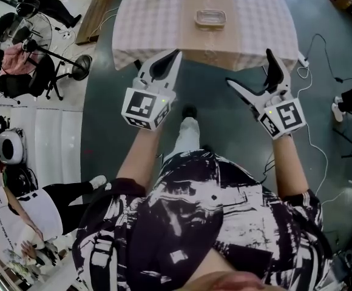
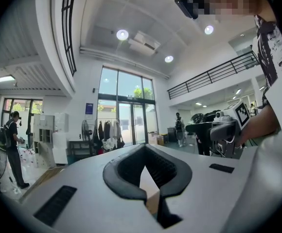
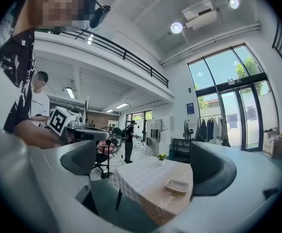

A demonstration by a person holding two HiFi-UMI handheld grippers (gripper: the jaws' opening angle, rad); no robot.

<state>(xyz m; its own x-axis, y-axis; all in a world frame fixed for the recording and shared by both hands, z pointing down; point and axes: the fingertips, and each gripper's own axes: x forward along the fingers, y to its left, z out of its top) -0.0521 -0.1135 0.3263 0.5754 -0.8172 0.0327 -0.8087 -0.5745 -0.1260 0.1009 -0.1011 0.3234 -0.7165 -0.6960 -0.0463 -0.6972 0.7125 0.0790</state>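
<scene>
Head view: a table (image 1: 164, 23) under a checked cloth lies at twelve o'clock, with a shallow clear container (image 1: 210, 18) on it. Both tools hover near its front edge, touching nothing. The left gripper (image 1: 175, 54) is at eleven o'clock and the right gripper (image 1: 249, 67) at one.

Left gripper view: the left gripper (image 2: 145, 148) has its tips pressed together, pinching nothing.

Right gripper view: the right gripper (image 3: 146, 164) is spread wide and empty. Between its jaws, well beyond them, the container (image 3: 178, 186) sits at five o'clock on the table (image 3: 141, 176).
</scene>
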